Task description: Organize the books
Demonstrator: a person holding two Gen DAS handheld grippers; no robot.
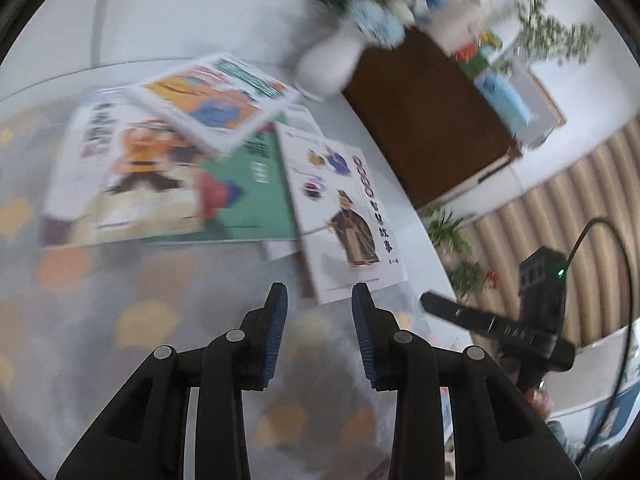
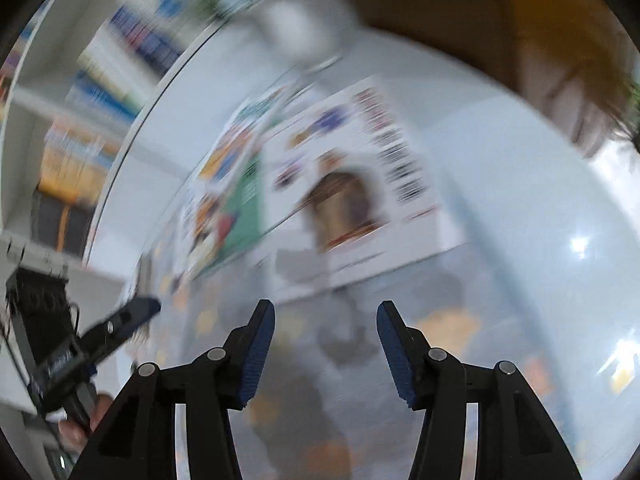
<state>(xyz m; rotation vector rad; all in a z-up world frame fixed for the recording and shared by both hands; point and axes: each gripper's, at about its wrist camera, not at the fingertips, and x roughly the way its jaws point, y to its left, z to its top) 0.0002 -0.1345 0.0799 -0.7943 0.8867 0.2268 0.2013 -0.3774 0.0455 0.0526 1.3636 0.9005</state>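
Books: four or five picture books are lying in a loose, overlapping heap on the pale table point(image 1: 224, 12), none squared up.
Nearest book: white storybook with a robed figure point(image 1: 348, 216) is sitting at the heap's near edge, just ahead of both grippers, partly over a green-covered book point(image 1: 256, 200).
Top of heap: a white book with orange and blue art point(image 1: 216, 100) is resting tilted across the others.
Left gripper point(image 1: 319, 292): jaws are standing apart, pinching nothing.
Right gripper point(image 2: 326, 308): jaws are spread wider, also empty.
Step in hand: probably approaching the heap for a first pick; taking the robed-figure storybook by a free edge looks safest, since it is lying outermost.
Caution: both views are smearing; slowing before closing would help.
Left view only: white vase of flowers point(image 1: 332, 60) and dark brown board point(image 1: 424, 120) behind the heap.
Right view only: shelving with book spines point(image 2: 120, 60) beyond the table's edge, a likely destination.
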